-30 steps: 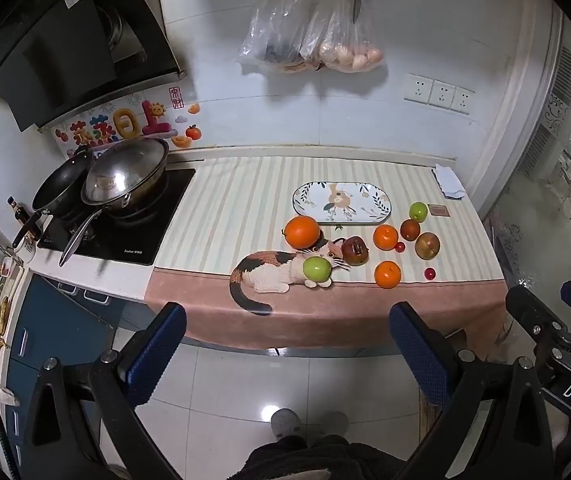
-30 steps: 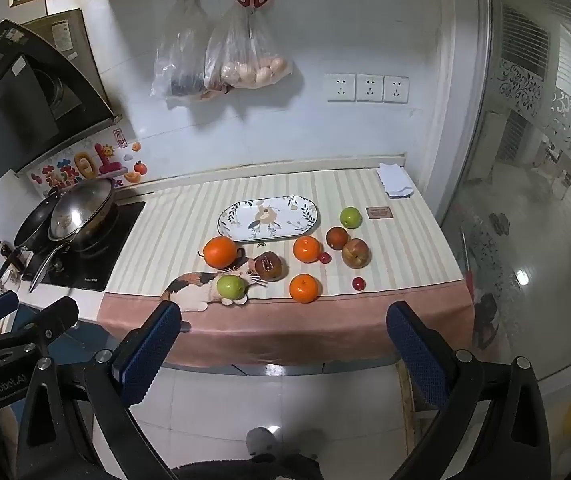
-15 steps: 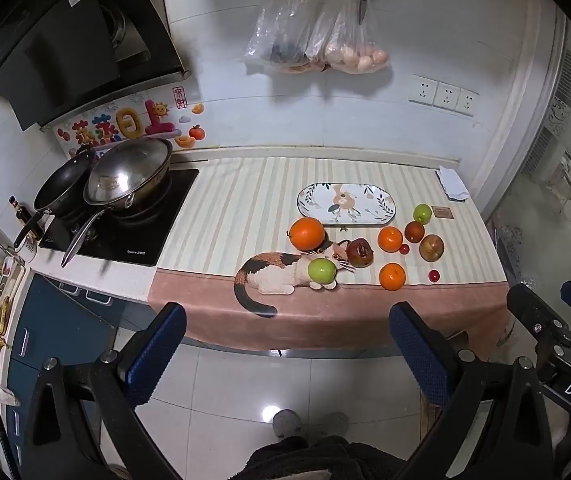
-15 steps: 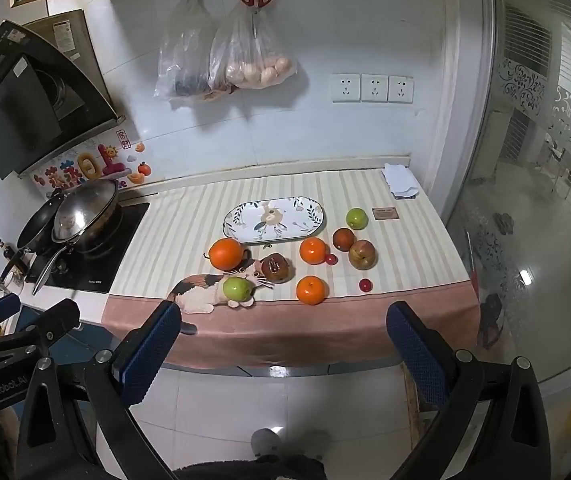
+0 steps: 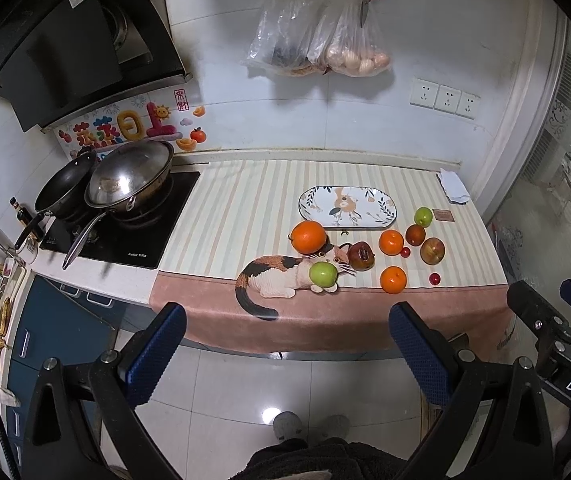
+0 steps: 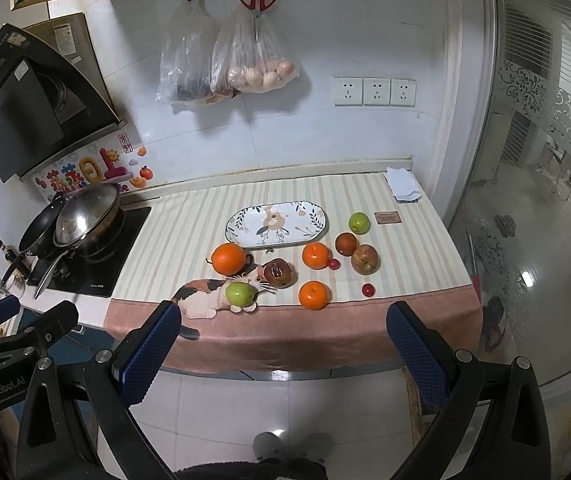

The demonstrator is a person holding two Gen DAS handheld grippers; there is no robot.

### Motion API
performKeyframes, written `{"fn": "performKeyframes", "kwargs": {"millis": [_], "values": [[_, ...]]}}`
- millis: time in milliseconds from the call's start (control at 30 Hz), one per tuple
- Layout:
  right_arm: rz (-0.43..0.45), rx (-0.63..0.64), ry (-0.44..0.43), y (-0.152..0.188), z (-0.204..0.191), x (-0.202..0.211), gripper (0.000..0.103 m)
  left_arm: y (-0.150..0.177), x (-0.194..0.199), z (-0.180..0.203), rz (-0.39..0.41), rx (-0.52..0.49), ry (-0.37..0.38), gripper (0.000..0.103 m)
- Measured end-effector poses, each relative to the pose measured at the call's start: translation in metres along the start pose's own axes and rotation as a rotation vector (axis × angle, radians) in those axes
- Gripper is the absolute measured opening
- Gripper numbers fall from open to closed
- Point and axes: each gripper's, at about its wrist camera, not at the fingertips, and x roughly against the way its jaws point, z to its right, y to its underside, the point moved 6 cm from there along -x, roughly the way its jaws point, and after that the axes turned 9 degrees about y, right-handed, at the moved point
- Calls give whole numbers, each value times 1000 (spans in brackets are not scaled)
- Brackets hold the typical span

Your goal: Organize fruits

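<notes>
Both the left tool point(image 5: 287, 352) and right tool point(image 6: 285, 350) hang spread and empty short of the worktop point(image 6: 189, 236); fruits lie scattered mid-frame around the bare oval plate point(image 6: 241, 236) (presumably their destination).

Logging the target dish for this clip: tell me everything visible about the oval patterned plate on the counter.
The oval plate is white and glossy, ceramic by its look, with a shallow raised rim, dark leaf sprigs around the border and a brownish animal motif in the middle. It lies flat on the striped cloth, long side parallel to the back wall, behind the scattered fruit. Nothing lies on it. The big orange sits just in front of its left end, apparently not touching. Both tools are far back from it.
</notes>
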Motion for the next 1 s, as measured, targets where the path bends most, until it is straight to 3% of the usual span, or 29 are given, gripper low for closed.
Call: {"fn": "performKeyframes", "kwargs": {"millis": [1000], "values": [[14,6,-23,-9,-1,5,103,-7,1,-10,7,3,1,103]]}}
